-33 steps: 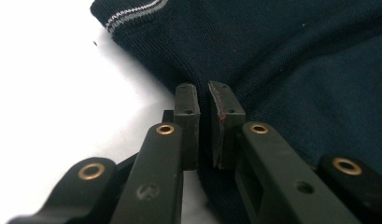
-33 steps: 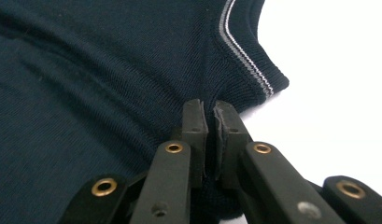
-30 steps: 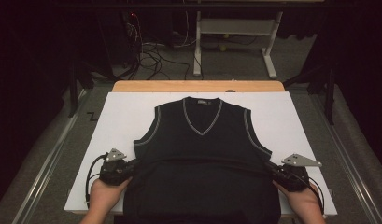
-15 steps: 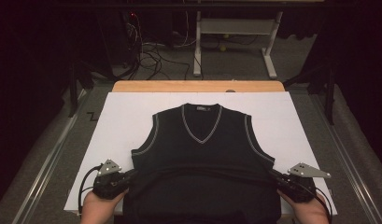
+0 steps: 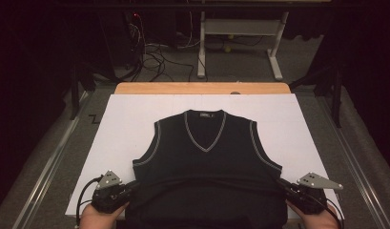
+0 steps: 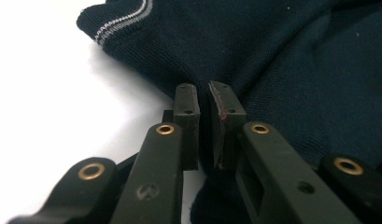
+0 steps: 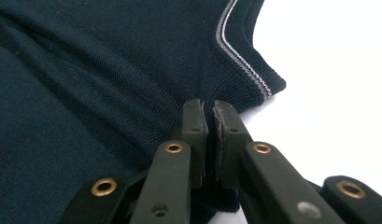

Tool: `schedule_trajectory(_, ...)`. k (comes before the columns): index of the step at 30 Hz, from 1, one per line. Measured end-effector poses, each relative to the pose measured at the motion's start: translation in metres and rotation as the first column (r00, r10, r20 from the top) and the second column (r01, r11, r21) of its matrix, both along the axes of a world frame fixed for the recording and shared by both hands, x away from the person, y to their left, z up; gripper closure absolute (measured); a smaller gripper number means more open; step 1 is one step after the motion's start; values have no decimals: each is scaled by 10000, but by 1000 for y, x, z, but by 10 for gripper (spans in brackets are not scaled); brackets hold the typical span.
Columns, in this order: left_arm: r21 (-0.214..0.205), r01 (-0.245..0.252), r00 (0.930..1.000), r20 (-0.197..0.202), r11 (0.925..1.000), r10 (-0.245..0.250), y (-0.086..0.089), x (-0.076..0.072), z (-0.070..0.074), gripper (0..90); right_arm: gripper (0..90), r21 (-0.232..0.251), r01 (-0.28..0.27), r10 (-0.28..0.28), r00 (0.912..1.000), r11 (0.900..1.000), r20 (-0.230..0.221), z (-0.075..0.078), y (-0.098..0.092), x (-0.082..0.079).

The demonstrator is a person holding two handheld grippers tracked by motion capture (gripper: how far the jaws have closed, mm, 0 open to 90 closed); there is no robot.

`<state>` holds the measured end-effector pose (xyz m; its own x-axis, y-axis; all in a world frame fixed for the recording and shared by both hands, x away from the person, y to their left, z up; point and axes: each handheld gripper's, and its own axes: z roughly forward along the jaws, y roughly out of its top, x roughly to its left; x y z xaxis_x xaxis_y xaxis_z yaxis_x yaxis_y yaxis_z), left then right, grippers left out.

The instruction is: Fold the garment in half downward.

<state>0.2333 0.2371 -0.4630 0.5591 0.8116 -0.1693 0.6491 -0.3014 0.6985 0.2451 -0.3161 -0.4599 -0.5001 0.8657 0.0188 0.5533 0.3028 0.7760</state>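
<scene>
Dark vest [image 5: 207, 167] on white board [image 5: 126, 119]; cables [image 5: 149, 52] lie beyond.

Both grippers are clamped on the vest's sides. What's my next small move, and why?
Probably lift both sides and carry them forward toward the collar. The left gripper and right gripper pinch the sweater vest at matching side edges, with a fold ridge already raised between them.

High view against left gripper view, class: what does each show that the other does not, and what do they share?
The high view alone shows the vest's V-neck, the right gripper, the white board and the floor cables. The left gripper view alone shows, close up, the left gripper with its jaws pinched on the fabric, and the knit weave. Both show the dark vest, its grey-striped armhole trim and the white surface.
</scene>
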Motion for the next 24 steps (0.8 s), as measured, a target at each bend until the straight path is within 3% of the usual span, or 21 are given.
schedule_trajectory(18, -36, 25, 9999, 107, 10000, -24, 4, -8, 0, 785, 837, 51, -90, 90, 10000, 9999, -27, 0, 0, -9)
schedule_trajectory(22, -308, -64, 9995, 295, 9995, 73, 7, -7, 0, 669, 700, 209, -81, 76, 9996, 9997, 265, 2, -2, -8)
schedule_trajectory(23, -308, -64, 9995, 295, 9995, 73, 7, -7, 0, 631, 700, 209, -81, 76, 9996, 9997, 265, 2, -2, -8)
schedule_trajectory(24, -443, -159, 9992, 351, 9989, 175, 8, -6, 1, 595, 623, 463, 118, -139, 9989, 9989, 448, 3, -4, -7)
